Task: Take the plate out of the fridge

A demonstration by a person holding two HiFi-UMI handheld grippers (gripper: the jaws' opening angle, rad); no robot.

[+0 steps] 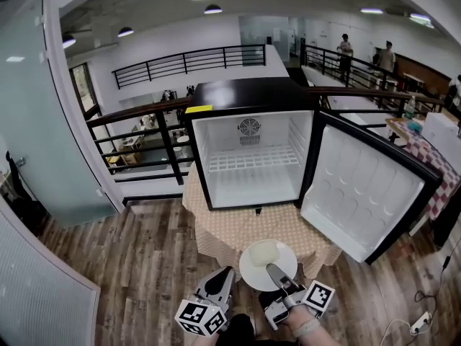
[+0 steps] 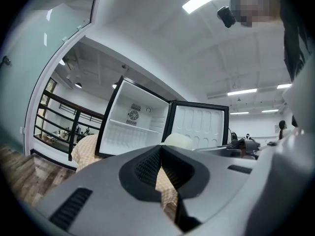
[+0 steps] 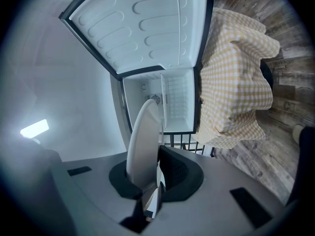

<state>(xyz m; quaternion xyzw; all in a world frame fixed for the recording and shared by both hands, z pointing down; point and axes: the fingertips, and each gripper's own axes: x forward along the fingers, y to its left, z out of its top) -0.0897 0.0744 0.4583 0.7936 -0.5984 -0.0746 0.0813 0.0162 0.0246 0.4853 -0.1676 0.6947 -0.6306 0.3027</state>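
The plate (image 1: 268,264) is held outside the fridge (image 1: 248,96), low in the head view at the near edge of the table (image 1: 216,225). It is pinched by its near rim alone in the right hand-held gripper (image 1: 274,272), whose jaws are closed on that rim. The left hand-held gripper (image 1: 225,278) is closed on nothing and hangs just beside the plate. The main risk is judged to be a slip or a tilt: the plate is gripped at one edge only, so its weight hangs out beyond the pads, and a quick turn of the wrist could let it pivot down or slide free onto the wood floor (image 1: 144,265). A pale patch on the plate's face cannot be identified; if it is a loose thing, it could be shed by the same tilt. The plate could also be knocked against the table's cloth-covered edge if it is lowered without first being drawn back. The open door (image 1: 364,193) stands swung out to the right, with its lower corner reaching towards the side of the right hand-held gripper, so a sweep to the right is hemmed in. Open room is seen to the left and towards the person, over bare floor; the railing (image 1: 144,132) and the glass wall (image 1: 29,121) lie well apart from the plate.
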